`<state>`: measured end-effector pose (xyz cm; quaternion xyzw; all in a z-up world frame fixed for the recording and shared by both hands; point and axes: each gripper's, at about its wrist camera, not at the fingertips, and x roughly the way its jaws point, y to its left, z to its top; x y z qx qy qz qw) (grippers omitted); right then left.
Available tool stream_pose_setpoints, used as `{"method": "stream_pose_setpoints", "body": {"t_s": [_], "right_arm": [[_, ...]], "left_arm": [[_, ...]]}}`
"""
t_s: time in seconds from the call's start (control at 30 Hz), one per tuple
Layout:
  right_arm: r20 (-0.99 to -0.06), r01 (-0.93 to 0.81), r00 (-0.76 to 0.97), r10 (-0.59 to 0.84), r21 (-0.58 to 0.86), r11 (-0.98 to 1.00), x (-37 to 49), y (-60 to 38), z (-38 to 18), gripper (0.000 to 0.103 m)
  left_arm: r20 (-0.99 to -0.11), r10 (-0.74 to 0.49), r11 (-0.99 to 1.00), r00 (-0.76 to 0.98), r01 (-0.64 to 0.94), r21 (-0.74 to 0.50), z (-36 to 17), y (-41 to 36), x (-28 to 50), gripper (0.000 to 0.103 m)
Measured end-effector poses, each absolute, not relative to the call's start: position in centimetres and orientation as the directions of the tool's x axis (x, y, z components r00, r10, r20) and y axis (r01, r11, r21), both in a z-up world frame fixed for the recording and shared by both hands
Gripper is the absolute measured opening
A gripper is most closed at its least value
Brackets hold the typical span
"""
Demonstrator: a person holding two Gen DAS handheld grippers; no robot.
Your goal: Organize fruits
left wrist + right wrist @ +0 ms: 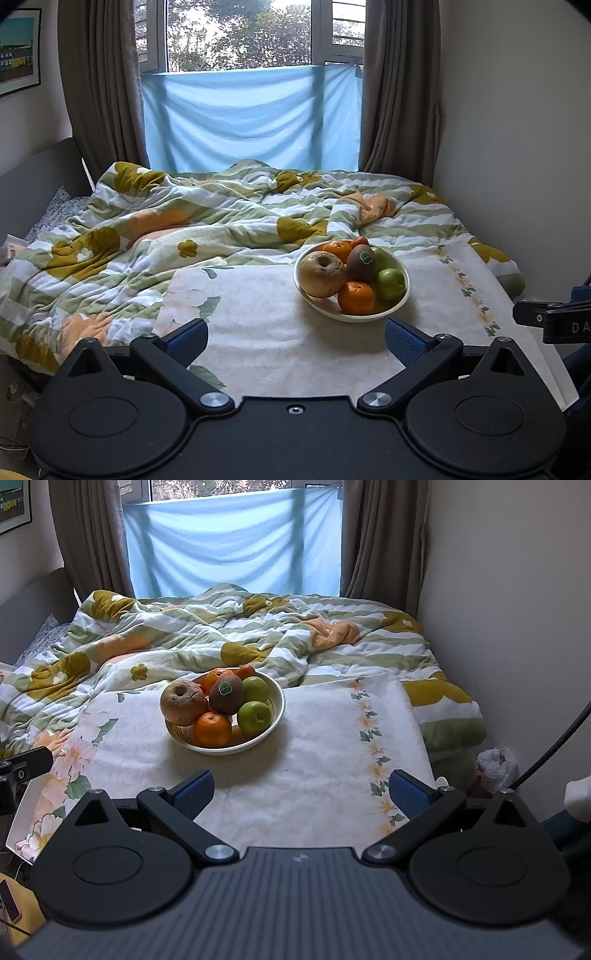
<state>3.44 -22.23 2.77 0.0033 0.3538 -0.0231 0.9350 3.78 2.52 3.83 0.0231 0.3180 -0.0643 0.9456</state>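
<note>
All the fruit I can see sits piled in the white bowl [275,716] on the flowered cloth [332,746]: a brownish apple [183,703], a kiwi [226,696], green apples [254,718] and oranges [212,730]. My left gripper [295,341] and right gripper [301,794] both hang spread and empty, short of the bowl. That fits fruit already gathered, or a pile waiting to be sorted out. For any pick, I'd take the topmost piece gently, so the heap doesn't roll.

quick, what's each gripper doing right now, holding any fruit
Left gripper: open, holding nothing, short of the fruit bowl.
Right gripper: open, holding nothing, also short of the bowl.
</note>
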Motion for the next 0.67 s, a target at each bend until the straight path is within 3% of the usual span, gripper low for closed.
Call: {"method": "stream_pose_setpoints", "body": {"t_s": [0.67], "right_arm": [[-0.672, 0.049, 0.74, -0.04, -0.005, 0.999, 3.6, -21.7, 2.2, 0.103]], "left_arm": [[-0.631, -0.072, 0.996, 0.772, 0.089, -0.005, 2.4, 2.6, 5.4, 0.103]]}}
